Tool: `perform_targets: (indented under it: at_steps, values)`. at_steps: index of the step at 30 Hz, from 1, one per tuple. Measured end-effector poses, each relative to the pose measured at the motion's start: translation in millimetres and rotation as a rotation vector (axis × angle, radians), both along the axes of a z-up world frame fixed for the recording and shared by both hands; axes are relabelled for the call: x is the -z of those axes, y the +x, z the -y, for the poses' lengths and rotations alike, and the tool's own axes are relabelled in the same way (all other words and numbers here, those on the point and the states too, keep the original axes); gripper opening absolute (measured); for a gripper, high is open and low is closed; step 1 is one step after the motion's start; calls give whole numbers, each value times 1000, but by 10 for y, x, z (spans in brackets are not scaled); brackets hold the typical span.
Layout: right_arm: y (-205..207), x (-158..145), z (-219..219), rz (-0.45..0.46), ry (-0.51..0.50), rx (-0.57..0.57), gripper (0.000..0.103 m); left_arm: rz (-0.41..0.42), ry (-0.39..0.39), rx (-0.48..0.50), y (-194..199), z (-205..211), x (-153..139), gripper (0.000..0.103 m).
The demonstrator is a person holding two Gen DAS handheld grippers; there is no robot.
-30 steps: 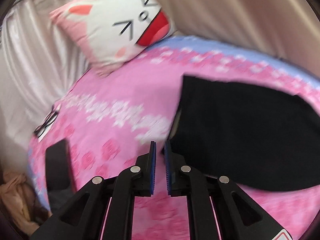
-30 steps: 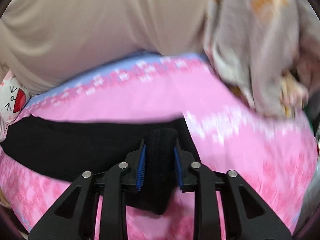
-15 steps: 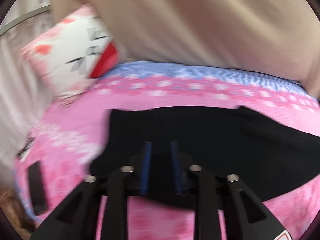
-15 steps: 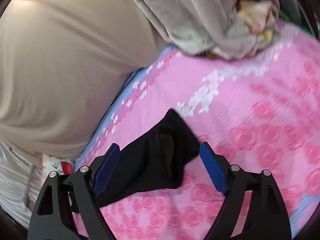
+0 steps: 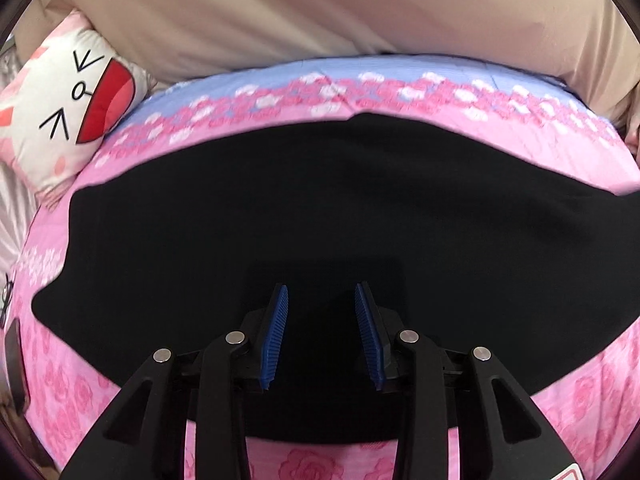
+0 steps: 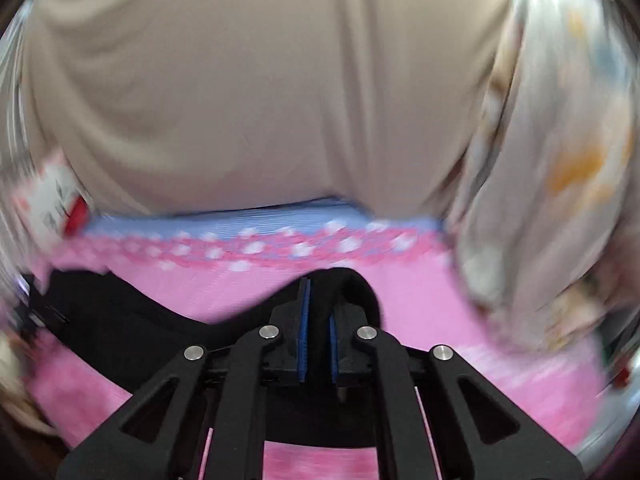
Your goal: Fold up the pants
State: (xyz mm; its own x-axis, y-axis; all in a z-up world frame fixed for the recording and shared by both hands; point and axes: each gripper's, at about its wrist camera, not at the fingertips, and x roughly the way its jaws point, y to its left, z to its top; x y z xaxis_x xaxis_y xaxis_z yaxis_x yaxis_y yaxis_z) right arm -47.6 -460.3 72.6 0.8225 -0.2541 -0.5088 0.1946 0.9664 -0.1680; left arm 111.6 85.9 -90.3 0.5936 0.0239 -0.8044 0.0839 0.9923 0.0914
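Note:
Black pants (image 5: 320,208) lie spread flat across a pink flowered bedspread (image 5: 592,396). My left gripper (image 5: 322,300) hangs over the near middle of the pants, its blue-padded jaws open with only flat cloth beneath them. In the right wrist view my right gripper (image 6: 318,312) is shut on a raised bunch of the black pants (image 6: 352,284) at their right end; the rest of the cloth trails off to the left.
A white cat-face pillow (image 5: 68,108) lies at the bed's far left. A beige curtain (image 5: 320,12) hangs behind the bed. A patterned grey blanket heap (image 6: 540,208) sits at the bed's right. A dark flat object (image 5: 16,364) lies at the left edge.
My left gripper swung right over the pants and opened. My right gripper opened and let the cloth go half a second ago, then closed on a bunch of it again.

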Motion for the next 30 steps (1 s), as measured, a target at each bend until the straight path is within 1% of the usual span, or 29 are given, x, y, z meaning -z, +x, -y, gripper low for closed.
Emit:
perform_targets:
  at_steps: [1,3,4,5,6,7,9,10,12,13,15,16,17,18,19,20,21,22,24,25,26,27,28,29,30]
  values:
    - [-76,176,67,-23,-7,16,38,13,-1,-3,-55,-17,11,35]
    - [-292,698,279,-138,10,114,72,25,8,-3,-138,-11,16,38]
    - [-476,1047,412,-218,44,182,69,25,13,-5,-142,-15,13,39]
    - [-573,1176,466,-235,71,216,69,21,20,-6,-152,-11,10,40]
    - [-750,1307,546,-224,145,258,69,14,28,-4,-147,-1,0,40]
    - [-864,1339,590,-195,212,271,69,9,38,4,-137,17,-16,40]
    - [-1020,1311,698,-111,365,297,70,6,48,15,-102,68,-52,40]
    - [-1029,1276,752,-86,422,296,70,6,46,18,-79,88,-70,40]
    - [-952,1168,834,-38,521,280,70,6,33,25,-42,148,-102,40]
    - [-846,1129,899,-31,579,276,70,8,27,31,-34,182,-116,40]
    - [-630,1151,1018,-54,697,268,70,16,16,40,-46,273,-146,40]
    - [-425,1237,1096,-96,781,259,70,20,12,55,-69,327,-159,41]
    - [-296,1297,1118,-120,812,252,70,24,14,61,-87,361,-166,45]
    - [-107,1361,1100,-168,813,230,56,30,15,68,-110,391,-174,50]
    - [10,1377,1065,-206,788,212,22,37,18,74,-136,415,-179,51]
    - [184,1359,966,-251,735,190,11,42,26,73,-156,437,-181,51]
    - [296,1254,882,-257,681,178,8,40,28,71,-160,437,-179,51]
    - [336,1094,785,-231,624,156,7,36,25,66,-158,426,-179,51]
    - [277,468,522,-44,479,53,7,33,26,50,-147,389,-190,51]
    - [200,256,429,31,422,15,7,33,27,44,-145,372,-199,51]
    - [89,74,333,98,349,-22,7,36,27,38,-149,351,-211,51]
    - [-20,-4,239,125,221,-24,7,38,27,37,-153,332,-218,51]
    - [-20,58,251,94,163,-8,12,40,25,37,-164,315,-218,51]
    - [-7,276,366,13,154,24,19,41,19,33,-171,294,-209,51]
    - [-26,582,563,-81,185,97,46,37,12,31,-174,277,-193,51]
